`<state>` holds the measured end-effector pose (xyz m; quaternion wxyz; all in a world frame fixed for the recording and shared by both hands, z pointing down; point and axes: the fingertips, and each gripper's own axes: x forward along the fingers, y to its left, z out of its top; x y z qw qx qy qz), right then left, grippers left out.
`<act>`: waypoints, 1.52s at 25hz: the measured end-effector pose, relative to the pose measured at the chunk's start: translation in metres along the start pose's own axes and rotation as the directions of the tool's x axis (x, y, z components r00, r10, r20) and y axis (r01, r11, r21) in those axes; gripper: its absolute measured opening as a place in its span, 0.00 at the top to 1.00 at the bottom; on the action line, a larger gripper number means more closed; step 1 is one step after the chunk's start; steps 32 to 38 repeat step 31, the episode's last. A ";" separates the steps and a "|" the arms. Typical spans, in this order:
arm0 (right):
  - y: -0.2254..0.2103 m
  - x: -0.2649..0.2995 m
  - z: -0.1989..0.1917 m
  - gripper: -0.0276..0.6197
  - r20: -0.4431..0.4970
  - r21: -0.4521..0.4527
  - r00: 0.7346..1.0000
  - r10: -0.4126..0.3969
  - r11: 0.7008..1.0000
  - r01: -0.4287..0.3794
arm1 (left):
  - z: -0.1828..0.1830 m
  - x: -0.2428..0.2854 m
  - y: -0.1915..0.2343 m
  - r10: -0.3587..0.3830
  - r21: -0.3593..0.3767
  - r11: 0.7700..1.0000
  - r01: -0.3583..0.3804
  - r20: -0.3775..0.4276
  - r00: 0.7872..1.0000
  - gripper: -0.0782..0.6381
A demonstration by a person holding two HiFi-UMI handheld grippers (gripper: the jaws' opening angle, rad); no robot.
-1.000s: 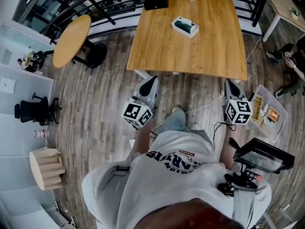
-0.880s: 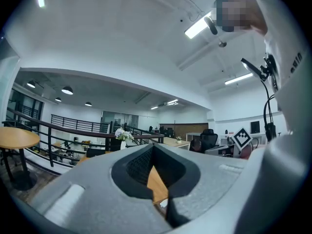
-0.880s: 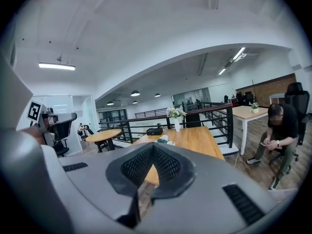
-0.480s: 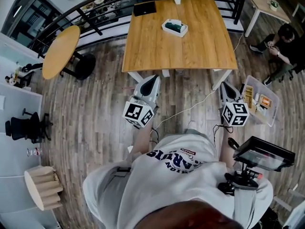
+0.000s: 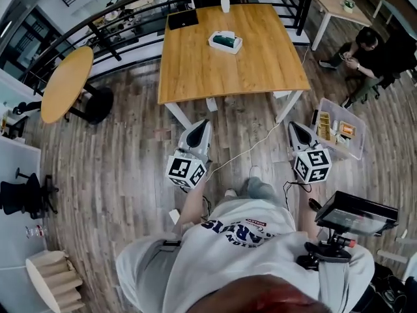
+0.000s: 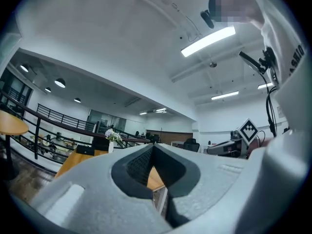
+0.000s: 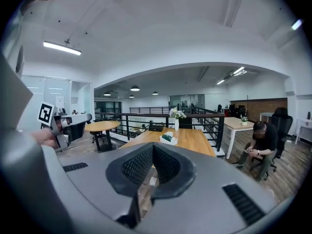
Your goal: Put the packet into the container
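The green packet (image 5: 225,40) lies on the far table (image 5: 260,70) — well ahead of both tools, its long side roughly left to right. The left gripper (image 5: 202,124) and right gripper (image 5: 292,126) have jaws together, empty — the left seems slightly nearer.

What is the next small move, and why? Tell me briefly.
Probably step closer to the wooden table. The left gripper and right gripper are over the floor short of its near edge, jaws together and empty. The white tray with a green item, possibly the packet, lies toward the table's far side, seemingly out of reach from here.
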<state>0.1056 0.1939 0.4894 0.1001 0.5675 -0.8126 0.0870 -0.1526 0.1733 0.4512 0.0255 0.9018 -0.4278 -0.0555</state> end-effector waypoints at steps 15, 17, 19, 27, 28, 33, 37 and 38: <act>0.053 -0.001 0.020 0.95 0.031 -0.029 0.997 0.068 0.997 -0.067 | -0.032 -0.054 -0.014 -0.019 -0.065 0.998 0.013 -0.089 0.996 0.89; 0.051 -0.002 0.021 0.95 0.038 -0.017 0.997 0.071 0.997 -0.070 | -0.026 -0.051 -0.013 -0.022 -0.049 0.999 0.018 -0.089 0.996 0.89; 0.051 -0.008 0.021 0.95 0.043 -0.018 0.997 0.071 0.997 -0.071 | -0.021 -0.052 -0.012 -0.016 -0.041 0.999 0.012 -0.085 0.996 0.89; 0.025 -0.025 0.031 0.95 0.077 0.001 0.996 0.037 0.999 -0.037 | -0.005 -0.033 -0.031 -0.026 -0.018 1.000 0.025 -0.064 0.998 0.89; 0.020 -0.024 0.034 0.95 0.086 0.001 0.996 0.032 0.999 -0.033 | -0.003 -0.028 -0.034 -0.033 -0.017 0.999 0.032 -0.057 0.998 0.89; 0.005 -0.024 0.042 0.95 0.110 0.002 0.994 0.018 1.000 -0.019 | 0.002 -0.012 -0.041 -0.051 -0.011 0.999 0.050 -0.034 0.998 0.89; 0.005 -0.024 0.042 0.95 0.110 0.002 0.994 0.018 1.000 -0.019 | 0.002 -0.012 -0.041 -0.051 -0.011 0.999 0.050 -0.034 0.998 0.89; 0.005 -0.024 0.042 0.95 0.110 0.002 0.994 0.018 1.000 -0.019 | 0.002 -0.012 -0.041 -0.051 -0.011 0.999 0.050 -0.034 0.998 0.89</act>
